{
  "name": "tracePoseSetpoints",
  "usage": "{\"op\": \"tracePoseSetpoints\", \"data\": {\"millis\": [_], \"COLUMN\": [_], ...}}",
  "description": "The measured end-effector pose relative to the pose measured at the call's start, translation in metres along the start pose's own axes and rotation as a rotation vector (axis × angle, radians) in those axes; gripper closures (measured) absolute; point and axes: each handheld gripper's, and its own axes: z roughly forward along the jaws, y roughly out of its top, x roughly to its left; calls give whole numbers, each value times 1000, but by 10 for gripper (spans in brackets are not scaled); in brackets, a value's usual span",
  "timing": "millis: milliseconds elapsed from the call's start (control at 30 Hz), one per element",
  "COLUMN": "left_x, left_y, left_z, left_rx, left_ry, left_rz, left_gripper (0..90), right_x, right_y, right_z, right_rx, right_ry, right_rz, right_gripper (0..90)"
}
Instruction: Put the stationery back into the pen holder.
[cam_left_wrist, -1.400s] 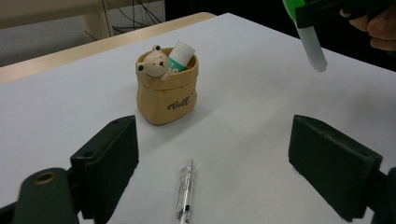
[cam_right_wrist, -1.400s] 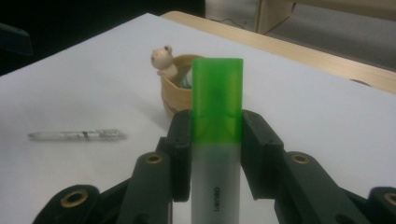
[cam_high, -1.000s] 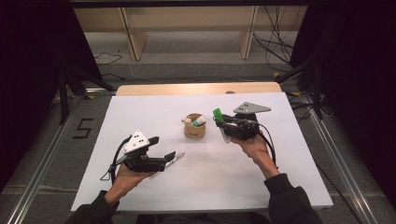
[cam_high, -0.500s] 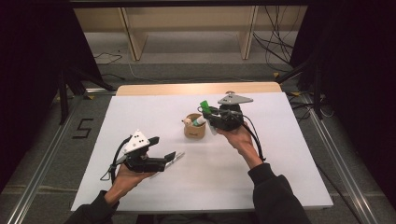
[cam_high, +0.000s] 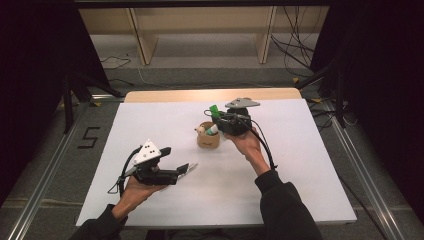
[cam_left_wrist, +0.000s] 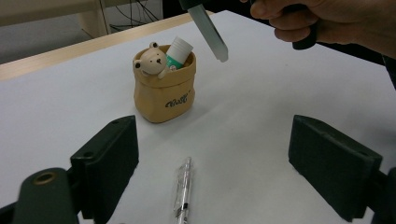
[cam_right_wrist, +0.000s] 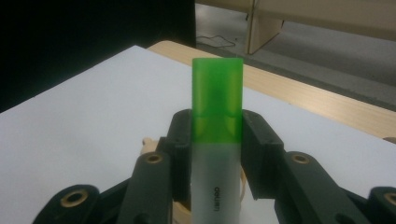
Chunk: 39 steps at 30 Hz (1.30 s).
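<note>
Clearly my left tool (cam_high: 186, 168) rests low over the tabletop (cam_high: 310, 165) with its jaws spread wide and nothing pinched; a clear pen (cam_left_wrist: 183, 190) lies flat between them, untouched. It looks light, hard and slick, so I would take it across the middle of the barrel. Further right stands the tan bear-faced pot (cam_left_wrist: 163, 91), upright, already holding a white tube with green print (cam_left_wrist: 177, 52) that leans against its rim. Right again, my right tool (cam_right_wrist: 217, 142) is clamped on a green-capped highlighter (cam_right_wrist: 217, 126), gripping where cap meets pale body, held just above and beside the pot. I judge the highlighter stiff, light and smooth, likely to slip if tilted.
</note>
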Motion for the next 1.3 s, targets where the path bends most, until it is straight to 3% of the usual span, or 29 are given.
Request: {"op": "tracePoseSetpoints", "data": {"millis": [900, 1300], "left_x": [0, -1], "left_y": [0, 0], "left_z": [0, 0], "left_rx": [1, 0], "left_ry": [-5, -7], "left_rz": [4, 4], "left_gripper": [157, 157], "right_x": [6, 6], "right_y": [11, 9], "right_z": [28, 36], "right_rx": [-37, -66], "right_ry": [-25, -38], "right_rz": [36, 26], "right_gripper": [673, 673]}}
